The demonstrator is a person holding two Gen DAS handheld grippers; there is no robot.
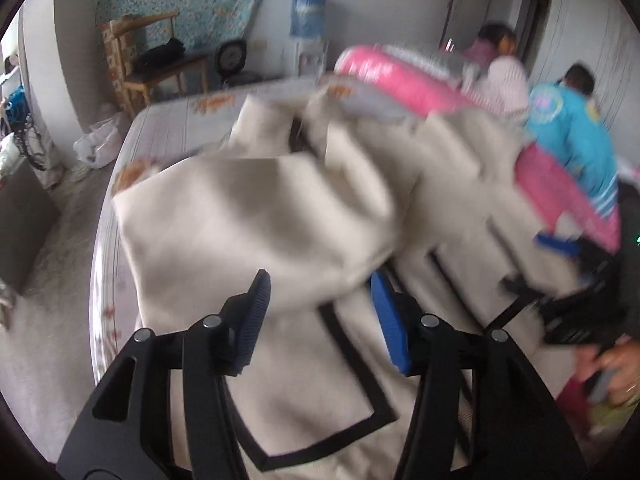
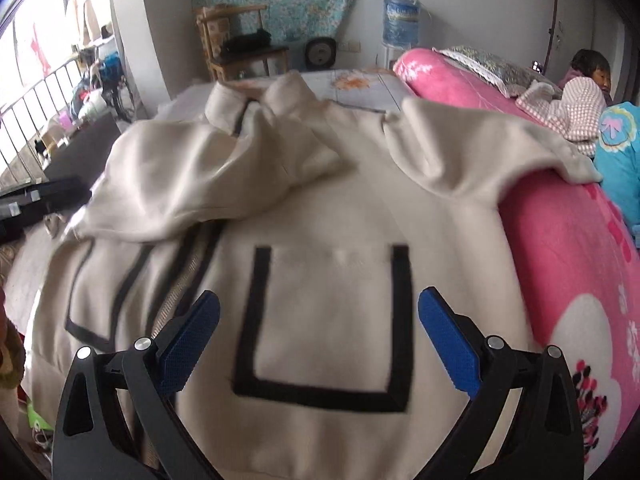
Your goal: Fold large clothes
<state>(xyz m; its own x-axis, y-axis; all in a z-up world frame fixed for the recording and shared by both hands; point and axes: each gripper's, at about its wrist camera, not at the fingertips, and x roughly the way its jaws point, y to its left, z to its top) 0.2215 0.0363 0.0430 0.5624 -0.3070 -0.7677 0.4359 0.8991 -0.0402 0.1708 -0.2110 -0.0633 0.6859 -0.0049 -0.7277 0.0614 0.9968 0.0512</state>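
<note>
Pink quilt (image 2: pixel 560 248): right of the gripper.
Water dispenser (image 2: pixel 401 20): far ahead.
Wooden chair (image 2: pixel 236 40): ahead, left.

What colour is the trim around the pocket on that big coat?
Black trim on a cream coat, clearest in the right wrist view.

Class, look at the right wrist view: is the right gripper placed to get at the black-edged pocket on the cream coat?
Probably yes. The right gripper hangs with its jaws open and empty directly over the pocket of the cream coat, and nothing lies between them.
</note>
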